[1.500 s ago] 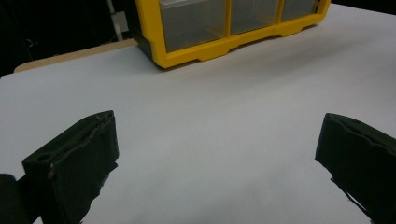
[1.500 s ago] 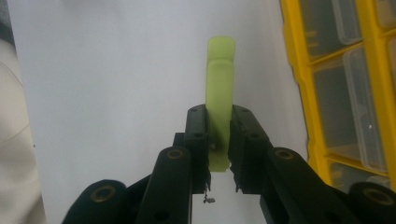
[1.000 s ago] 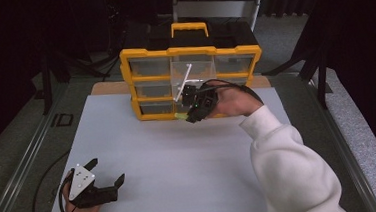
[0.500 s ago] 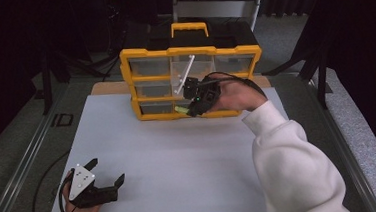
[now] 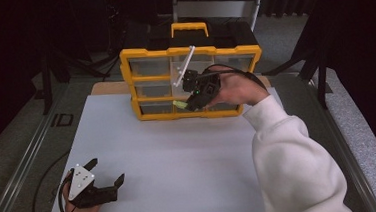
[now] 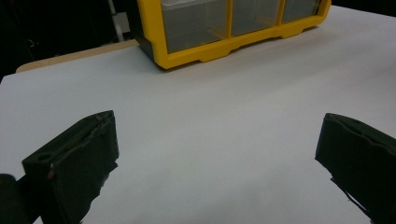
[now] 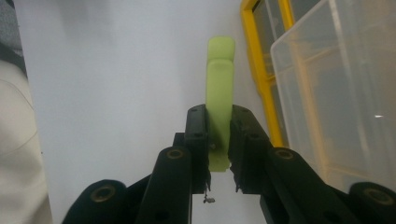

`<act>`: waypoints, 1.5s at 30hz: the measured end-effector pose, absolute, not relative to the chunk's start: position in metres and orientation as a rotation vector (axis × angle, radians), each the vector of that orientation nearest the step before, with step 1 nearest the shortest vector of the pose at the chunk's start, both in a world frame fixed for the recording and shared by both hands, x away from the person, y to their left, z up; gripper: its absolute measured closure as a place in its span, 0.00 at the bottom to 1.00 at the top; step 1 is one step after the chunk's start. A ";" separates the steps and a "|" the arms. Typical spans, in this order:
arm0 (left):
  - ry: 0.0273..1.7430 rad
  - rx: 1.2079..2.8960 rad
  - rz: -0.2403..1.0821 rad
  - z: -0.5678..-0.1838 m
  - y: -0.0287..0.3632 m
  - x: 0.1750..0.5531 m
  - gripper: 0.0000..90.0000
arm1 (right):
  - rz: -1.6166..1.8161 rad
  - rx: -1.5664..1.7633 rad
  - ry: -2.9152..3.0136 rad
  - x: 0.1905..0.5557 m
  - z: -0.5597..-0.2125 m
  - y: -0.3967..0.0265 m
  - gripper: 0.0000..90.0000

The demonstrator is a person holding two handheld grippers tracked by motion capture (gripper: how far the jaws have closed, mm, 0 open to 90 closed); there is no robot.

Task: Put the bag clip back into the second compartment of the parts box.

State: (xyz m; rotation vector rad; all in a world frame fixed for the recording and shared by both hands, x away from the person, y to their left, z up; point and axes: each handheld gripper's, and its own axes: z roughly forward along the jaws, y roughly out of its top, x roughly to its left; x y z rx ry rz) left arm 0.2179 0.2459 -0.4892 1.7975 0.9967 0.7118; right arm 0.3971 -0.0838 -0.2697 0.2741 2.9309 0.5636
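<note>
Right gripper: jaws clamped on a pale green flat piece — the right gripper view shows it pinched at its lower part, the rounded end sticking out past the fingertips.
Right gripper, high view: held above the table in front of the yellow drawer organizer; the green piece is just a small tip at the jaws.
Clear drawer: pulled out, just beside the green piece; its transparent walls are plain in the right gripper view.
Left gripper: jaws spread wide, nothing between them; rests near the front left corner of the white table.
Left gripper view: both black jaws well apart over bare white surface — organizer's lower corner far ahead.
</note>
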 end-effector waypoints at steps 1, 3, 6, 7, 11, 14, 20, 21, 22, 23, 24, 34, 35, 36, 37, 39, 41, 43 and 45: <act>0.997 1.797 0.711 -0.489 0.246 0.218 0.00 | 0.567 0.268 2.932 0.397 -0.269 -0.084 0.87; 0.995 1.798 0.712 -0.489 0.245 0.218 0.00 | 0.566 0.260 2.931 0.398 -0.267 -0.083 0.87; 0.996 1.796 0.711 -0.489 0.246 0.218 0.00 | 0.575 0.254 2.930 0.397 -0.264 -0.081 0.87; 0.997 1.796 0.711 -0.489 0.246 0.218 0.00 | 0.579 0.253 2.931 0.398 -0.263 -0.081 0.87; 0.995 1.796 0.710 -0.489 0.246 0.218 0.00 | 0.587 0.250 2.923 0.398 -0.258 -0.079 0.87; 0.996 1.795 0.710 -0.489 0.246 0.218 0.00 | 0.597 0.252 2.919 0.398 -0.255 -0.079 0.87; 0.995 1.794 0.710 -0.489 0.246 0.218 0.00 | 0.600 0.258 2.913 0.401 -0.248 -0.079 0.87; 0.996 1.793 0.710 -0.489 0.246 0.218 0.00 | 0.604 0.259 2.912 0.402 -0.247 -0.079 0.87; 0.995 1.793 0.710 -0.489 0.246 0.218 0.00 | 0.599 0.265 2.911 0.402 -0.246 -0.079 0.87; 0.995 1.793 0.710 -0.489 0.246 0.218 0.00 | 0.599 0.266 2.909 0.403 -0.245 -0.079 0.87; 0.995 1.793 0.710 -0.489 0.246 0.218 0.00 | 0.599 0.266 2.909 0.403 -0.245 -0.079 0.87; 0.996 1.788 0.710 -0.489 0.246 0.218 0.00 | 0.613 0.281 2.891 0.406 -0.232 -0.079 0.87; 0.996 1.788 0.710 -0.489 0.246 0.218 0.00 | 0.615 0.284 2.891 0.406 -0.231 -0.080 0.87; 0.996 1.787 0.710 -0.489 0.246 0.218 0.00 | 0.618 0.289 2.886 0.407 -0.230 -0.080 0.87; 0.996 1.787 0.710 -0.489 0.246 0.218 0.00 | 0.623 0.292 2.887 0.408 -0.229 -0.081 0.87; 0.996 1.788 0.710 -0.489 0.246 0.218 0.00 | 0.621 0.302 2.880 0.409 -0.228 -0.082 0.87; 0.995 1.792 0.711 -0.489 0.246 0.218 0.00 | 0.625 0.310 2.883 0.410 -0.228 -0.082 0.87; 0.997 1.791 0.711 -0.489 0.246 0.218 0.00 | 0.643 0.315 2.882 0.411 -0.226 -0.083 0.87; 0.997 1.788 0.710 -0.489 0.246 0.218 0.00 | 0.655 0.318 2.875 0.411 -0.223 -0.084 0.87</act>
